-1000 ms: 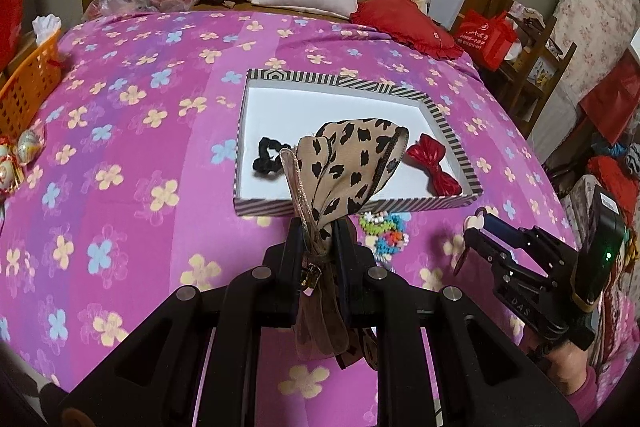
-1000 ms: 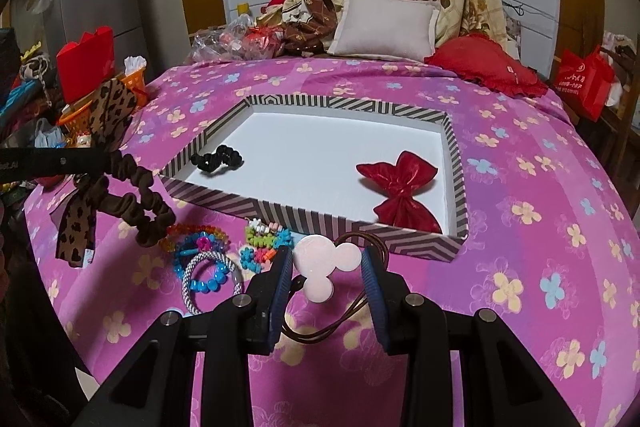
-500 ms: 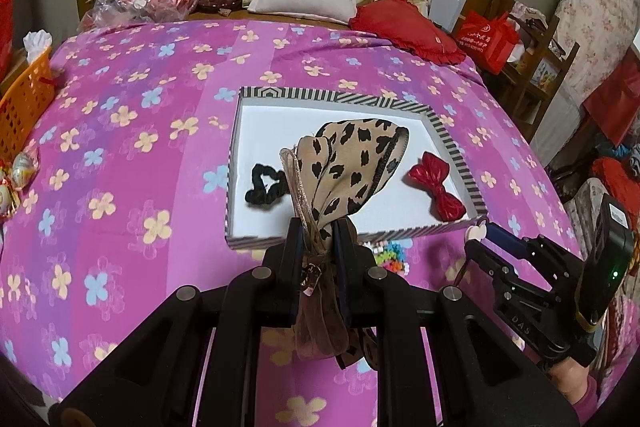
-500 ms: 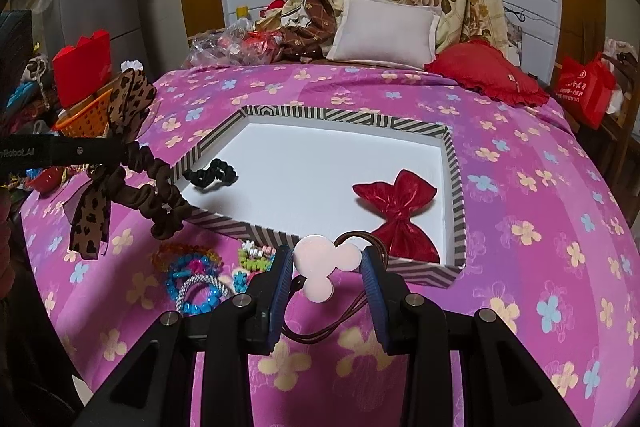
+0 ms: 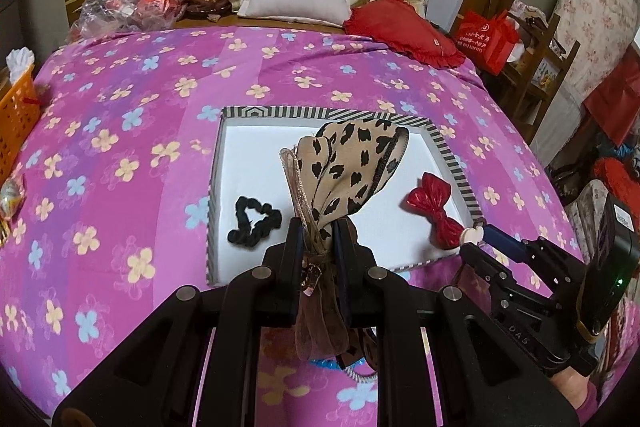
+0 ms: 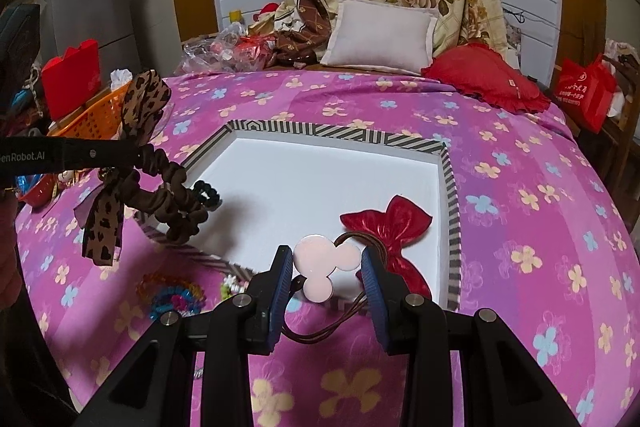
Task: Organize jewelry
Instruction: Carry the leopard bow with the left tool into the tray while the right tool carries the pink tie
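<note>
Now the left gripper (image 5: pixel 316 239) is clamped on the leopard-print fabric hair bow (image 5: pixel 348 163), holding it over the near edge of the striped shallow white tray (image 6: pixel 450 187), probably to drop it inside. The right gripper (image 6: pixel 326 277) pinches a pink mouse-shaped hair tie (image 6: pixel 322 267) just above the tray's near edge, likely for the same reason.

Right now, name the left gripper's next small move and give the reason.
Probably ease forward and down, then open. The left gripper is shut on the leopard scrunchie, which hangs over the striped box near its front edge, beside the black scrunchie, not yet resting inside.
</note>
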{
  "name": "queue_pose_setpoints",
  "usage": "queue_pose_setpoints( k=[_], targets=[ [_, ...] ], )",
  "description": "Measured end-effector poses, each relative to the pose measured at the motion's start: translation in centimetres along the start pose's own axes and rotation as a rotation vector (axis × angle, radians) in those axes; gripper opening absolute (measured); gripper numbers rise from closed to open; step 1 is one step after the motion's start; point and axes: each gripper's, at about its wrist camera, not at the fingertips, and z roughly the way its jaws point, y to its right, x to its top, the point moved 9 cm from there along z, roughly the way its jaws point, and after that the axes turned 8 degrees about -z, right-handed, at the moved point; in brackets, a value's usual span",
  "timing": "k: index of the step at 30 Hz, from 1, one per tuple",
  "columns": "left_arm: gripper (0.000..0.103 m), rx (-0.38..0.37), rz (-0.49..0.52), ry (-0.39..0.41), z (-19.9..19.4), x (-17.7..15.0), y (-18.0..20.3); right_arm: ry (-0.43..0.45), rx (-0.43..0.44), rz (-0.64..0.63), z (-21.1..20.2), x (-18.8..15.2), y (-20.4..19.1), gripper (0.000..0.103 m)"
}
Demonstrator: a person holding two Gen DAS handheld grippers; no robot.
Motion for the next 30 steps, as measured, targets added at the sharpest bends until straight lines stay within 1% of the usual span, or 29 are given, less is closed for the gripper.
queue_pose_setpoints(
  k=[11, 19, 23, 30],
  targets=[
    [0.014, -0.008, -0.003, -0.027, 2.8, 1.0, 0.5, -0.022, 0.011, 0.0, 2.7, 0.9, 0.6, 0.034],
    [0.014, -0.068, -0.061, -0.07, 5.8, 1.9, 0.1, -0.057, 0.029, -0.003, 5.6, 1.4, 0.7, 0.034],
    [0.014, -0.052, -0.09, -0.089, 7.4, 2.0, -0.9, -0.084, 0.046, -0.001, 7.4, 1.7, 0.7, 0.034],
    [0.014, 0.009, -0.14, -0.146, 10.1, 0.8, -3.7, -0.161, 0.073, -0.011, 10.8, 1.0, 0.2, 0.034]
  ],
)
